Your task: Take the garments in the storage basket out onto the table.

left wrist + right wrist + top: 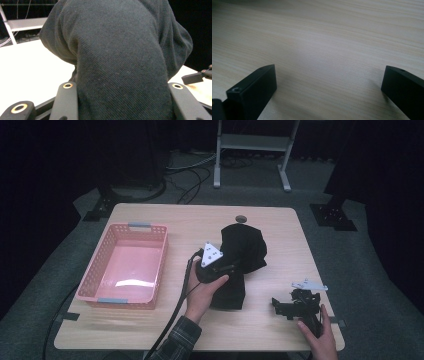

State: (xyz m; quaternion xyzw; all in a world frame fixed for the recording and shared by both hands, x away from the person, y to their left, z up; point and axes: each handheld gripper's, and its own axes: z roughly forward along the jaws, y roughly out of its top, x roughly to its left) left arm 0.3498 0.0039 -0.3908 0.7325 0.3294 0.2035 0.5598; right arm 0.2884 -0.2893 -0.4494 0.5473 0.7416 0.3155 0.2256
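The black cloth (243,260) lies bunched near the middle of the surface (150,330), to the right of the pink basket (125,265). The left claw (122,100) is clamped on its near end, fabric bulging between the jaws. The cloth's long axis runs from that claw away toward the far edge. The right claw (329,87) rests wide open over bare wood, well apart from the cloth.

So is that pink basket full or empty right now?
Empty. The high view shows the pink basket's bare floor; the black cloth sits outside it on the table.
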